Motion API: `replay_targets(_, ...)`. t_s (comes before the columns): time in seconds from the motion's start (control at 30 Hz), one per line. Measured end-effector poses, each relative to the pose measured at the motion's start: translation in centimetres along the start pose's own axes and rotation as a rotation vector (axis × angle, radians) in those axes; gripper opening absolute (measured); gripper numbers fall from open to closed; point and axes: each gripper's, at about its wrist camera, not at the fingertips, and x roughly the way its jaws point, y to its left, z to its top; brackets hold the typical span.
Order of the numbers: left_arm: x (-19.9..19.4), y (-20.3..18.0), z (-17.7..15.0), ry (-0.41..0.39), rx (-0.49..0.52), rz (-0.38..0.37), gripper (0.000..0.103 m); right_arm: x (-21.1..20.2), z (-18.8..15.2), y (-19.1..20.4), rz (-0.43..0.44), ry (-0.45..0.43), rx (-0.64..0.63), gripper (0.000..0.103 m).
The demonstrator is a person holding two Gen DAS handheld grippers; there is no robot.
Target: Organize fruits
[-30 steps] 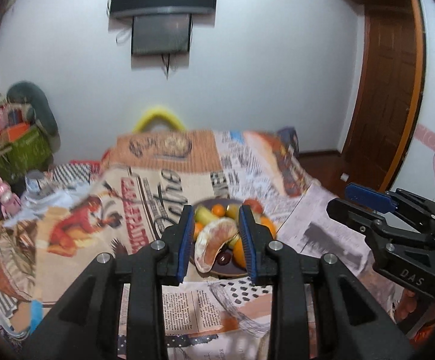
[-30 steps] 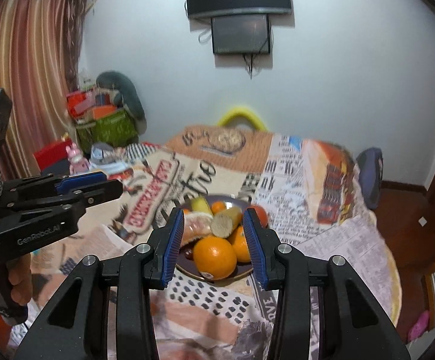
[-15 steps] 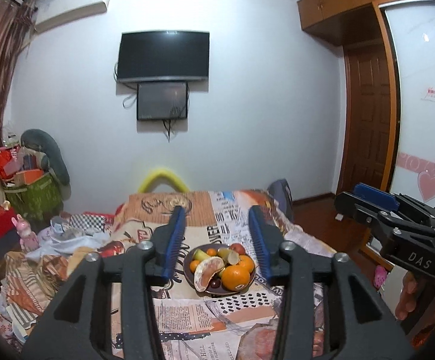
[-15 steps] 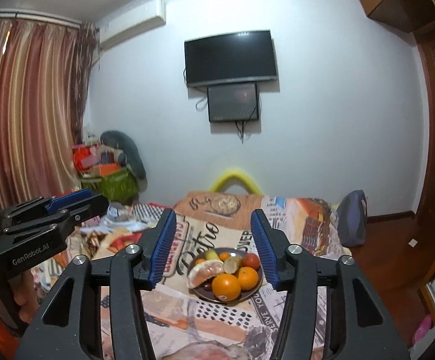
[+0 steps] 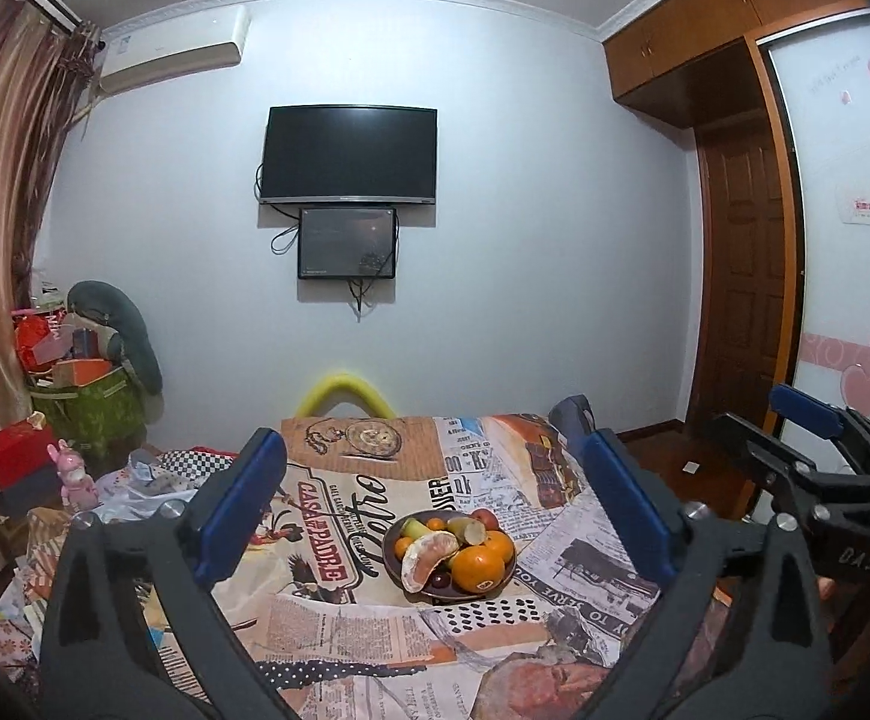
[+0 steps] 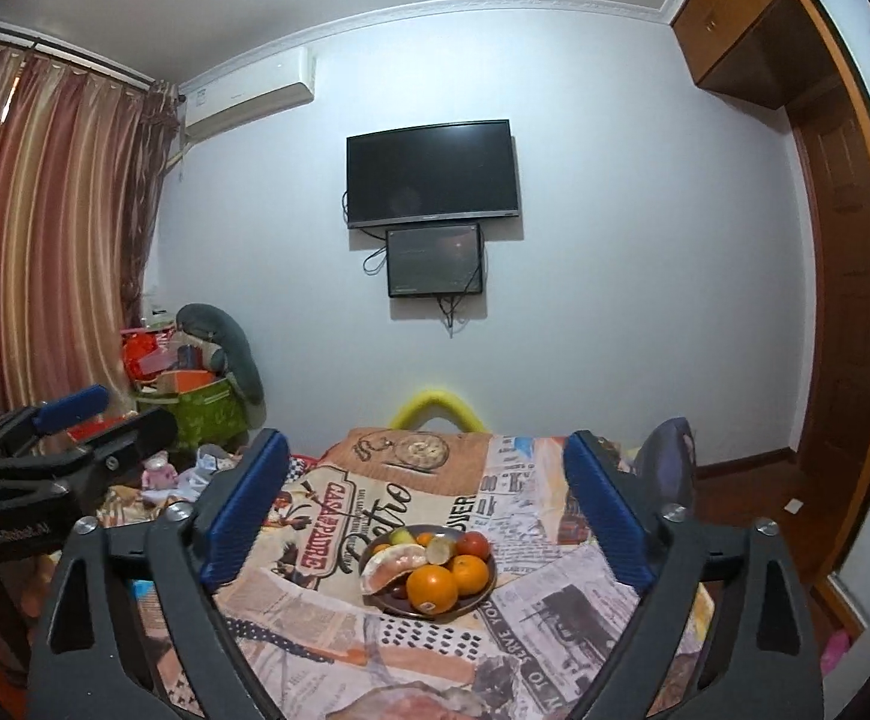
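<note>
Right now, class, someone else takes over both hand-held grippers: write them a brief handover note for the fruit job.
Left hand-held gripper: open, empty, held back from the table.
Right hand-held gripper: open, empty, likewise held back.
Fruit: all piled on the dark plate on the newspaper-print cloth: large orange in front, peeled citrus segment at left, red fruit behind.
Done: nothing lies off the plate.
Left: whether sorting remains, I cannot tell.
</note>
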Motion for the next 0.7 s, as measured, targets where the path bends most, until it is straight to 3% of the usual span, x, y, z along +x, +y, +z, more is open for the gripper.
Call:
replay_targets(0.07,-0.2,0.0,0.0,-0.002,0.006,0.003,0.102,-0.5,0.0,0.0,-0.011,-0.008,-0.001,0.103)
replay_targets(0.7,-0.3,-0.5,-0.5,-0.005,0.026,-0.002,0.103,-1.9,-0.5,-0.3,-0.015,-0.009,-0.001,0.103)
